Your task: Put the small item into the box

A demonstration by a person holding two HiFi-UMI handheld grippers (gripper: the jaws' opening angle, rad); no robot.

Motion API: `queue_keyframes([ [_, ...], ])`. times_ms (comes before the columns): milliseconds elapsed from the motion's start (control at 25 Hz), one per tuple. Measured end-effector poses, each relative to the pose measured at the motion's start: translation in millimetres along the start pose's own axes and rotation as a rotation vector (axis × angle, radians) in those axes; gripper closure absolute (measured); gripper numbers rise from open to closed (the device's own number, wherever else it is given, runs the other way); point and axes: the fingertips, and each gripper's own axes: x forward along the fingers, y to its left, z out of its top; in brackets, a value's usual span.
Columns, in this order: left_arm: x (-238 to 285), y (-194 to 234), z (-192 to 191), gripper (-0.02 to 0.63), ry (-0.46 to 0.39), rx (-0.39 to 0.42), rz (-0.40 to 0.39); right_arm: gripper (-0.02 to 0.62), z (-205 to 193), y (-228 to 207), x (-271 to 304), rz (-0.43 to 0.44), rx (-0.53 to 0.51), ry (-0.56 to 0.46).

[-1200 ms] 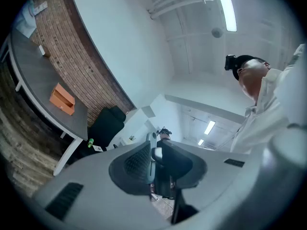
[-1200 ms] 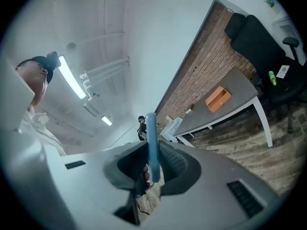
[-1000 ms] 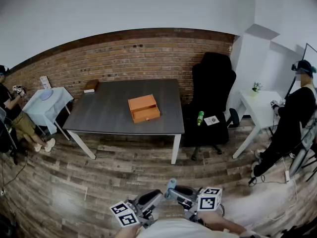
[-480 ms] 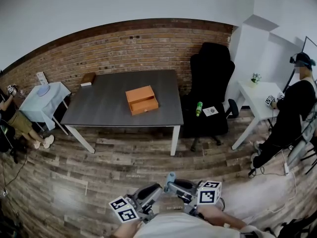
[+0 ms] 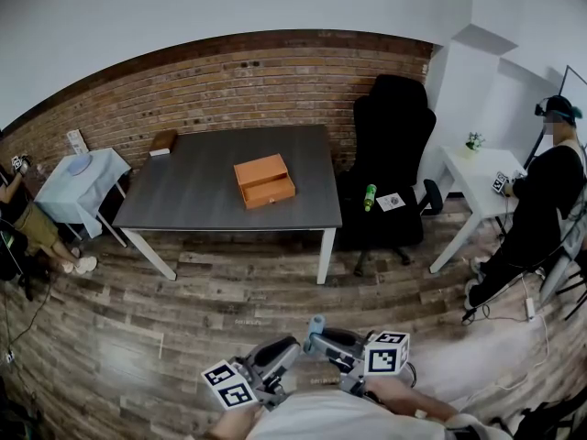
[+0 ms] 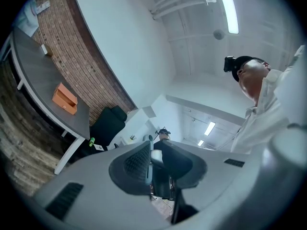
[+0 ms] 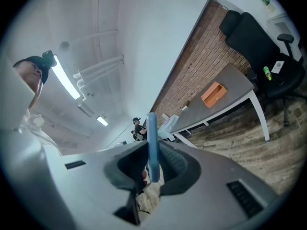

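The small item (image 7: 152, 138), a thin pale-blue strip, stands upright in the right gripper (image 7: 154, 169), whose jaws have just tightened on it, well back from the grey table (image 5: 202, 200), out over the wooden floor. The left gripper (image 6: 152, 164) sits on the same far side from the table, jaws drawn together, seemingly on nothing, though a pale speck at their tips is unclear. The orange box (image 5: 264, 181) rests near the table's middle
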Motion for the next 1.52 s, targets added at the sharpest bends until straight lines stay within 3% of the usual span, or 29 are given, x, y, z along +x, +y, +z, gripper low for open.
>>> queue_keyframes([
  [1160,-96.4,22.5,30.4,0.528,-0.003,-0.038,-0.013,0.518,-49.5,34.0,83.9,-0.032,0.04,0.026],
  [1520,-106.8,39.0,32.8,0.529,-0.051,-0.057,0.015,0.518,-41.0,20.3,91.6,-0.076,0.022,0.028],
])
